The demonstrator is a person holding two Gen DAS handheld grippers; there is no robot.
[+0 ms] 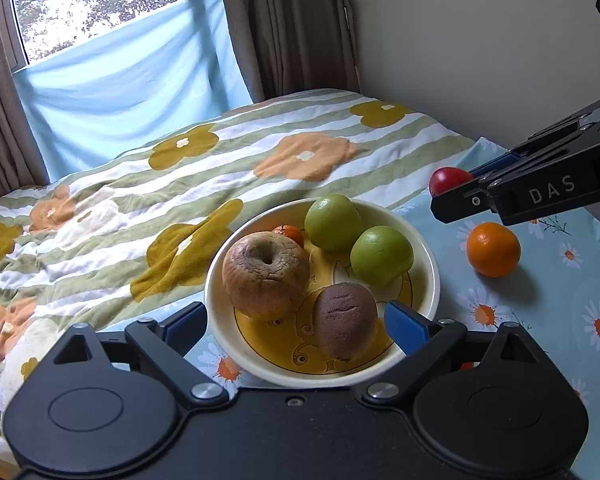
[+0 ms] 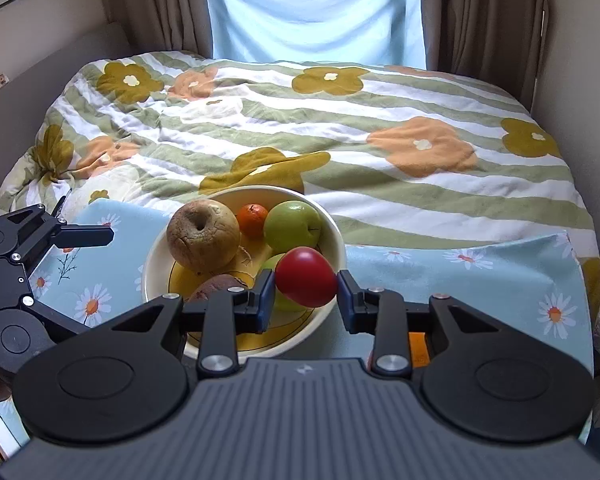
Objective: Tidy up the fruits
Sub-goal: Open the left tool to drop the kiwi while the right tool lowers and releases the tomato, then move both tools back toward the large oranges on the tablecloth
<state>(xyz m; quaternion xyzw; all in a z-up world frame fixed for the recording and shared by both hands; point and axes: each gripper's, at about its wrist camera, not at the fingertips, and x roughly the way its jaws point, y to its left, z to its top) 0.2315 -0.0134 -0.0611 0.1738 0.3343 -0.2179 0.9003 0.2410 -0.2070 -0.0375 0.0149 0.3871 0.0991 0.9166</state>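
A white bowl with a yellow inside [image 1: 428, 264] [image 2: 336, 232] stands on a daisy-print cloth. It holds a wrinkled brown apple [image 1: 266, 274] [image 2: 202, 236], two green apples [image 1: 332, 222] [image 1: 382, 256] [image 2: 292, 226], a brown kiwi [image 1: 346, 320] [image 2: 216, 286] and a small orange [image 1: 290, 234] [image 2: 253, 220]. My right gripper [image 2: 305, 290] [image 1: 452, 192] is shut on a red fruit [image 2: 306, 276] [image 1: 448, 178], held above the bowl's near right side. My left gripper [image 1: 296, 322] is open, its fingers on either side of the bowl's near rim. It shows at the left of the right wrist view [image 2: 96, 236].
A loose orange [image 1: 493, 249] lies on the blue daisy cloth [image 1: 560, 312] right of the bowl. A striped flowered quilt [image 2: 340, 128] covers the bed behind. Curtains and a window lie beyond; a wall stands to the right.
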